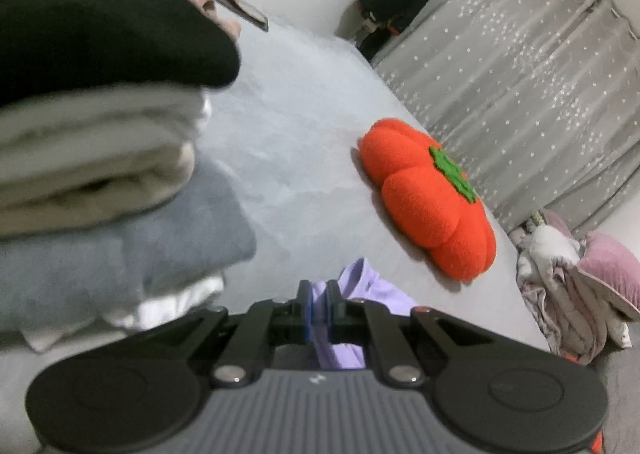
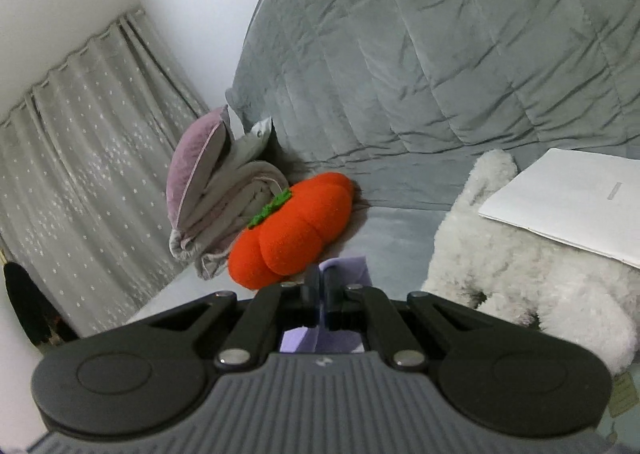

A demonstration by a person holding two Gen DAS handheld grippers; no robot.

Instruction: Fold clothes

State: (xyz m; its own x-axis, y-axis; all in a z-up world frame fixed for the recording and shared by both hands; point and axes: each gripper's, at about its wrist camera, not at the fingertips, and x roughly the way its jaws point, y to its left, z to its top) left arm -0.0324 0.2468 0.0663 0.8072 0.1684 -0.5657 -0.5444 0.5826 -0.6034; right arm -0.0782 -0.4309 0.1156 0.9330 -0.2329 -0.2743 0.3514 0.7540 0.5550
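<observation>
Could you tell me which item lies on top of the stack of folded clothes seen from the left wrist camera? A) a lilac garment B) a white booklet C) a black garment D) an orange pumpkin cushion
C: the black garment crowns the stack, above a cream fold and a grey-blue fold; the lilac garment is pinched in the left tool.

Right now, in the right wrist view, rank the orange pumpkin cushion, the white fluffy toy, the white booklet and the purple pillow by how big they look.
1. white fluffy toy, though it sits nearest the camera, so that may flatter it.
2. orange pumpkin cushion and white booklet: too alike to rank.
3. purple pillow, partly tucked behind folded bedding.
</observation>
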